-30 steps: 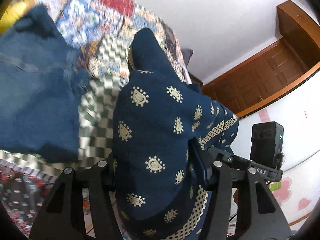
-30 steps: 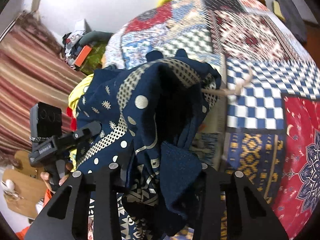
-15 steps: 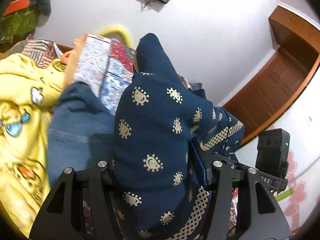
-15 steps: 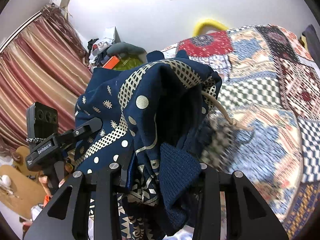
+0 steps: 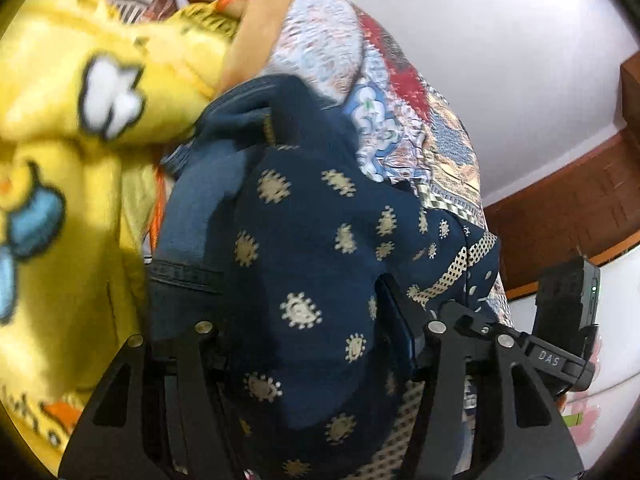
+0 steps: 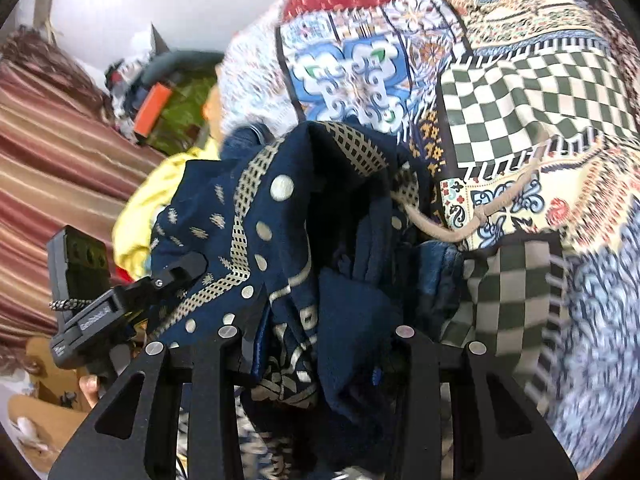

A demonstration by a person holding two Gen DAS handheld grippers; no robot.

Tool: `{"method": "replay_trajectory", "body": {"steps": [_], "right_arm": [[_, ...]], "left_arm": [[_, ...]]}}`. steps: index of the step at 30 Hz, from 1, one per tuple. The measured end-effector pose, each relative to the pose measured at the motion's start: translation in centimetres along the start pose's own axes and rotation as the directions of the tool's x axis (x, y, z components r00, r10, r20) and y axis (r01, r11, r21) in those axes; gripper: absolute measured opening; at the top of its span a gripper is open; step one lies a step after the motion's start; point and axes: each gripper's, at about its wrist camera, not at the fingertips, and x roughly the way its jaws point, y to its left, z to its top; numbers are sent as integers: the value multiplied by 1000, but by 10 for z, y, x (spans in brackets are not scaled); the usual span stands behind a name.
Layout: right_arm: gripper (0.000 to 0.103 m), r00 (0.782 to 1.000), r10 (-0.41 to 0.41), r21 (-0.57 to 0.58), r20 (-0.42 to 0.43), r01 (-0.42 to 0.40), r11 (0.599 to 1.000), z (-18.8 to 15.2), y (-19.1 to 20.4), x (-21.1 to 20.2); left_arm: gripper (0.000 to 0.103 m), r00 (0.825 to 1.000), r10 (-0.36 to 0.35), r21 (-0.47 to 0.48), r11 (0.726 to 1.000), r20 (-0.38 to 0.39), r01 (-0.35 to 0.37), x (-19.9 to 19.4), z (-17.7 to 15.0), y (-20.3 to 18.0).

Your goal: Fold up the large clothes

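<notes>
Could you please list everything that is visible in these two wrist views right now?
navy printed garment: one, navy with cream motifs, bunched between both grippers
drawstring: one, beige, trailing from the garment over the bedspread
jeans: one, blue denim, left of the garment
yellow cartoon fabric: one, yellow with white and blue print, far left
patchwork bedspread: one, multicoloured with green checks, under everything
striped curtain: one, red and cream, left edge of the right view
wooden door: brown, at the right of the left view
left gripper: black, shut on the garment
right gripper: black, shut on the garment
</notes>
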Motion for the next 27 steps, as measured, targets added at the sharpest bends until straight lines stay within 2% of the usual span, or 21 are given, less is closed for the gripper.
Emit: {"method": "replay_trajectory", "body": {"steps": [2,5,7,9,10,12,14,16,20,23,25,27], "right_arm": [[36,1000,-5,-38,-9,5,999,-1,3,-4],[41,998,-65,-140,5,65,988,-7,17,-14],[43,992,-125,-206,33,129,970,-18,28,-26],[50,985,-168,-233,51,175,957,-25,30,-28],[55,980,-191,-244,52,198,949,-30,31,-31],[57,971,-237,-256,35,237,937,-36,30,-30],[59,970,-243,-284,30,241,928,-46,30,-36],[66,959,-279,-307,55,282,909,-57,29,-43],[66,927,-368,-368,74,368,854,-80,23,-49],[66,897,-433,-409,93,431,805,-100,19,-57],[66,896,-430,-420,111,435,796,-111,21,-68],[66,902,-404,-413,150,429,804,-120,28,-87]], "left_arm": [[62,999,-30,2,1000,17,30,-4,-4,3],[66,997,55,83,995,52,-59,-17,-13,-9],[74,991,117,121,985,72,-125,-27,-22,-21],[85,980,181,139,972,83,-191,-35,-32,-29],[85,977,194,149,967,94,-206,-40,-38,-32],[90,973,198,155,964,115,-214,-52,-52,-35],[94,973,194,158,964,125,-212,-63,-69,-38],[95,967,215,189,953,138,-239,-67,-85,-44],[95,944,288,224,921,163,-319,-65,-117,-50],[95,943,294,191,928,154,-320,-67,-128,-47],[95,934,328,192,917,141,-351,-68,-135,-52],[94,915,369,238,886,162,-399,-74,-145,-64]]}}
